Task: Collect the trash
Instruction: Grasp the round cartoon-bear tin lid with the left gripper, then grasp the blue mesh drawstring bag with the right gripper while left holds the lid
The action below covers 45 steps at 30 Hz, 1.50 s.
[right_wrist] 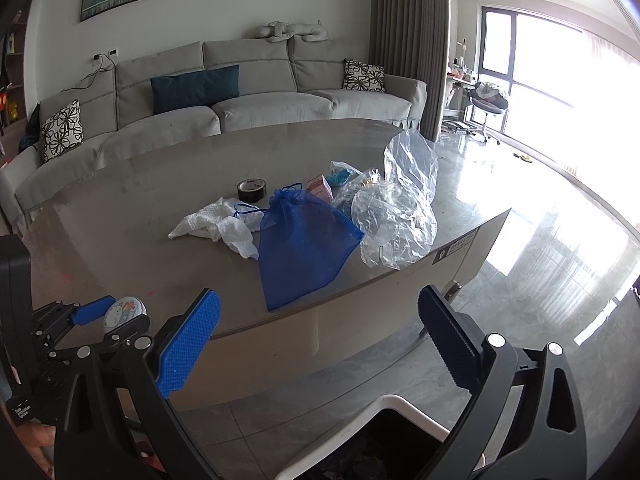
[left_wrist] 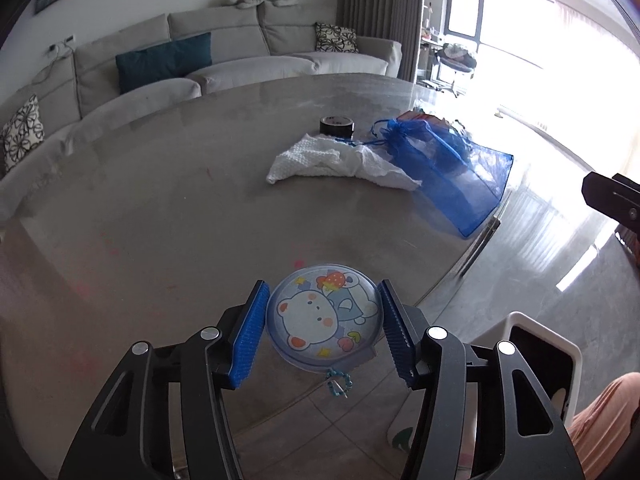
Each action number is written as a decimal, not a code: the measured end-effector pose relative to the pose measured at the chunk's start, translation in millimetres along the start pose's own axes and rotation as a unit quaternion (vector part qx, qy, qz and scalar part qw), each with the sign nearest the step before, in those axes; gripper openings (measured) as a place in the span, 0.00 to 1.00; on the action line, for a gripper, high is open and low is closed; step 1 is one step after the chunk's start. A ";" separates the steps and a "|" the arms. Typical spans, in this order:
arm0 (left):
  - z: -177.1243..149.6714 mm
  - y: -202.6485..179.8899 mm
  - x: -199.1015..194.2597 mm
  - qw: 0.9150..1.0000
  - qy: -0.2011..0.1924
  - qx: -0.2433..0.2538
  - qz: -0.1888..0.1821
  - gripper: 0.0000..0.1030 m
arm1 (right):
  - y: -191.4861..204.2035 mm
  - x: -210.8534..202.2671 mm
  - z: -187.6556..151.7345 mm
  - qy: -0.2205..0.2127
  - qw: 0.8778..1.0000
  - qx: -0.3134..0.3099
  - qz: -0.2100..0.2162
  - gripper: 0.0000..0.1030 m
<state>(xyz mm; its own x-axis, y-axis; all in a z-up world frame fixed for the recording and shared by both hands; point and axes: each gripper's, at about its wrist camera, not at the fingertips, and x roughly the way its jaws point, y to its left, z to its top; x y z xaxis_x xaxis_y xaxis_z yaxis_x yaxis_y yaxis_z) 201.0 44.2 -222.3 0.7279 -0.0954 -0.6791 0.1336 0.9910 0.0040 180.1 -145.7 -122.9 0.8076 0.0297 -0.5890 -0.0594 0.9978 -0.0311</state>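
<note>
Ribbed blue pads [left_wrist: 249, 334] of left gripper [left_wrist: 322, 320] clamped on round cartoon-printed case [left_wrist: 322, 317].

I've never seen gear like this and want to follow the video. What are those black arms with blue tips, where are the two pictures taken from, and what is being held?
A person holds handheld tongs in each hand; each carries a wide-angle camera looking along its two blue-padded fingers. One picture looks along the left tongs, the other along the right tongs. The left tongs are closed on a round cartoon-bear case at the table's edge. The right tongs are open and hold nothing, above a white trash bin. On the table lie a white cloth, a blue mesh bag, crumpled clear plastic and a roll of black tape.
</note>
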 end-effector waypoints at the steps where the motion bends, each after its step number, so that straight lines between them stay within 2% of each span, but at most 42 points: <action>1: 3.9 -2.4 -7.2 1.000 -0.010 0.009 0.005 0.53 | -0.6 2.4 0.2 -0.002 1.000 0.000 -0.001 0.95; 6: 28.8 -5.8 -32.0 0.999 -0.044 0.018 0.007 0.53 | -1.0 28.8 4.0 -0.007 1.000 0.000 0.003 0.95; 10: 42.8 -5.6 -34.6 0.998 -0.058 0.017 0.011 0.53 | 3.2 63.9 9.8 -0.007 1.000 -0.010 0.009 0.95; 16: 49.1 -1.4 -26.2 0.999 -0.051 0.008 0.016 0.53 | 19.0 130.7 3.8 0.032 0.998 -0.048 0.016 0.95; 17: 48.5 -0.5 -25.5 0.999 -0.049 0.008 0.015 0.53 | 22.5 139.8 0.8 0.044 0.997 -0.058 0.006 0.94; 18: 47.7 -0.1 -24.9 0.999 -0.048 0.008 0.017 0.53 | 23.2 145.2 -1.6 0.049 0.997 -0.059 0.011 0.85; 19: 46.6 -0.1 -24.4 0.999 -0.046 0.008 0.018 0.53 | 19.0 144.6 -2.0 0.042 0.998 -0.044 0.031 0.55; 20: 45.8 0.4 -23.7 0.999 -0.044 0.009 0.019 0.53 | 14.2 145.5 -0.8 0.049 0.997 -0.024 0.062 0.42; 21: 45.1 0.6 -22.9 0.999 -0.042 0.009 0.020 0.53 | 12.5 145.5 1.1 0.051 0.997 -0.021 0.048 0.00; 23: 44.5 1.9 -21.7 0.999 -0.038 0.007 0.020 0.53 | 9.0 145.4 3.1 0.060 0.996 -0.018 0.056 0.02; 25: 44.6 2.3 -23.9 0.999 -0.039 0.004 0.018 0.53 | 7.6 133.6 3.4 0.049 0.997 -0.022 0.055 0.01; 29: 43.5 -3.3 -33.2 0.999 -0.048 0.011 0.020 0.53 | 5.7 72.3 12.8 -0.006 0.998 -0.037 0.060 0.01; 35: 45.1 -25.3 -56.8 0.998 -0.064 0.009 -0.016 0.53 | -10.8 -17.9 15.1 -0.058 0.996 -0.036 0.059 0.01; 39: 41.5 -52.5 -71.3 0.996 -0.073 0.024 -0.046 0.53 | -30.5 -63.3 3.2 -0.073 0.996 -0.015 0.041 0.01; 41: 37.0 -70.1 -77.1 0.995 -0.075 0.038 -0.062 0.53 | -41.5 -82.6 -5.9 -0.079 0.997 -0.007 0.014 0.01; 45: 24.3 -106.9 -80.8 0.991 -0.064 0.060 -0.100 0.53 | -61.2 -106.8 -30.5 -0.066 0.997 0.017 -0.035 0.01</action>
<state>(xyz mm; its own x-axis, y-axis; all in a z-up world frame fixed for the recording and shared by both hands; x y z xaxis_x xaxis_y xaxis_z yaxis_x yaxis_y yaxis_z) 144.2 -56.4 -150.1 0.7567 -0.3085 -0.5764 0.3584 0.9331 -0.0289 79.6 -211.8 -82.8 0.8789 -0.0354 -0.4756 0.0187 0.9990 -0.0397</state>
